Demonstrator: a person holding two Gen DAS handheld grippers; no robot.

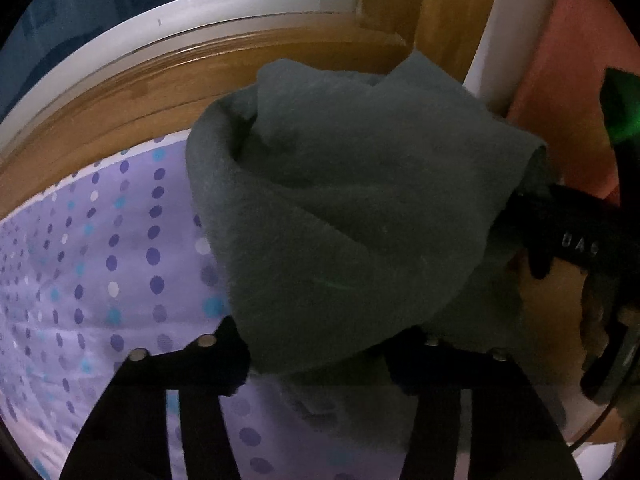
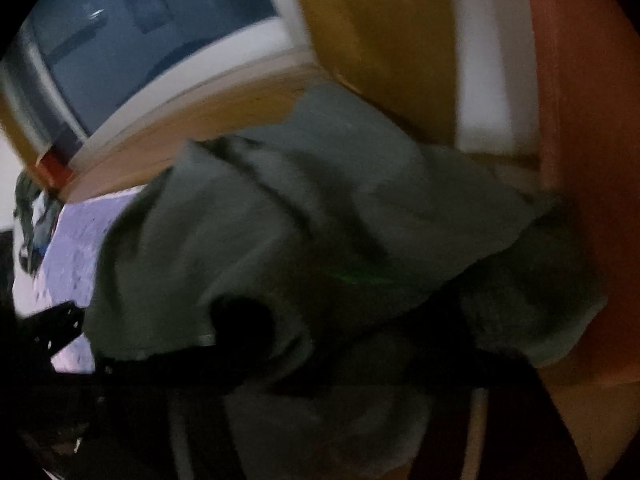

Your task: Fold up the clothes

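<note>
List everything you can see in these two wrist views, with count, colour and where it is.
garment: one, dark grey-green, bunched in mid-frame over the bedsheet, between both sets of jaws
bedsheet: one, lilac with purple, blue and white dots, under the garment
wooden frame: one, honey brown, along the far edge of the bedsheet
window: one, dark glass in a white frame, beyond the wood
wall: orange-pink, at the right
clothes pile: one, dark and white, far left, blurred
left gripper: one, black, jaws pressed on the garment
right gripper: one, black, jaws closed on the garment
</note>
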